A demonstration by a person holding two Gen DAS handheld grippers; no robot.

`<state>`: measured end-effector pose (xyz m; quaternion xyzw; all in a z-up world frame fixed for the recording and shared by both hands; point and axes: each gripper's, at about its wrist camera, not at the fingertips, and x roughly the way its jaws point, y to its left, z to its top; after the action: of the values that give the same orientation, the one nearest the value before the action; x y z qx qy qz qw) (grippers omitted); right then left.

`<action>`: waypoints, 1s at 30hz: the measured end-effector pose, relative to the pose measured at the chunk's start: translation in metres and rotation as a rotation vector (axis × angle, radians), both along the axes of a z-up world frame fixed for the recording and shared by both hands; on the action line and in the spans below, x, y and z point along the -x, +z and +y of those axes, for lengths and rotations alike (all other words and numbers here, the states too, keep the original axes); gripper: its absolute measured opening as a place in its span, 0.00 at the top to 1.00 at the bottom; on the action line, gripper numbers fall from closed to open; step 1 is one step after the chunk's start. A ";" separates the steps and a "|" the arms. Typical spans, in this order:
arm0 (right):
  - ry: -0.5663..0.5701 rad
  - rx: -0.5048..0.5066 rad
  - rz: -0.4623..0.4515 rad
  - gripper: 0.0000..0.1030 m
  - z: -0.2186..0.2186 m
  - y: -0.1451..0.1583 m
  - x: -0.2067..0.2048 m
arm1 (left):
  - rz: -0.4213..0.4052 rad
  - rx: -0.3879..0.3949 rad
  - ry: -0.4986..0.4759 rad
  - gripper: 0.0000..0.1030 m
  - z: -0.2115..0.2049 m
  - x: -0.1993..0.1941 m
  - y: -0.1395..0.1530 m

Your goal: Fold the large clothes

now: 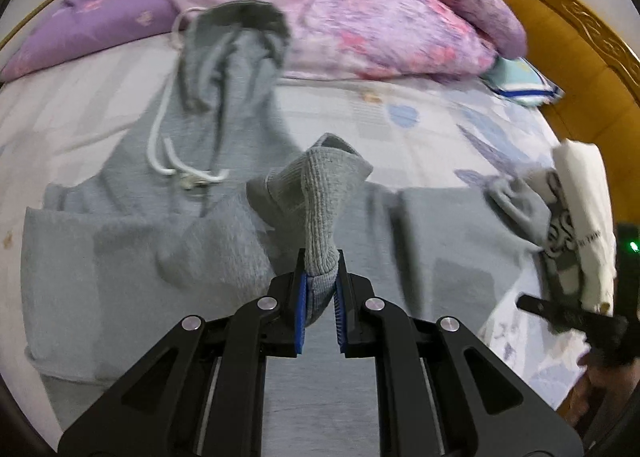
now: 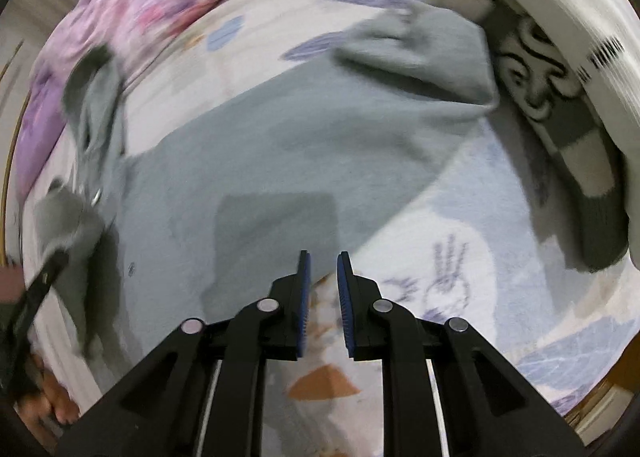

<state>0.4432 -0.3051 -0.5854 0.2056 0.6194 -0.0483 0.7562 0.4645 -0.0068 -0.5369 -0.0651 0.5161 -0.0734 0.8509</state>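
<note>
We judge the step in hand as folding a sleeve across the body of the grey hoodie (image 1: 132, 241), which lies spread on the bed sheet (image 1: 400, 113), hood (image 1: 236, 53) toward the pink quilt (image 1: 360, 5), white drawstring (image 1: 168, 153) loose on the chest. To do it well, we carry the ribbed cuff (image 1: 320, 213) over the torso, keep the sleeve flat and straight, lay it inside the body outline, and let go only once the cloth rests on the hoodie. We avoid dragging the body sideways.

Left gripper (image 1: 320, 289): jaws narrow, blue pads clamped on the cuff, which sticks up between them above the hoodie's middle.

Right gripper (image 2: 323, 289): jaws slightly apart, a clear gap between the pads, nothing in them. It hovers over the hoodie's lower edge where grey cloth meets the sheet; we cannot tell if the tips touch the fabric.

A patterned white and grey garment (image 2: 560, 105) lies just beside the hoodie's far corner. Both views are blurred.
</note>
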 end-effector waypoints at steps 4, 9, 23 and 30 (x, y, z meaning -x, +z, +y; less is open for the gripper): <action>-0.134 -0.049 -0.006 0.58 -0.028 -0.009 -0.006 | 0.079 -0.007 -0.087 0.87 -0.025 -0.007 -0.032; -0.269 -0.051 -0.009 0.46 -0.056 -0.020 -0.015 | 0.227 0.023 -0.114 0.53 -0.032 -0.011 -0.061; -0.572 -0.165 -0.068 0.42 -0.118 -0.052 -0.033 | 0.210 -0.036 0.137 0.29 0.048 -0.015 -0.053; -0.608 -0.272 -0.135 0.77 -0.131 -0.053 -0.035 | 0.377 -0.101 0.078 0.30 0.056 -0.017 -0.110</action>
<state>0.4778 -0.4360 -0.6389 0.4827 0.4791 -0.1746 0.7121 0.4819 0.0494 -0.6466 -0.0551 0.6664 -0.0007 0.7436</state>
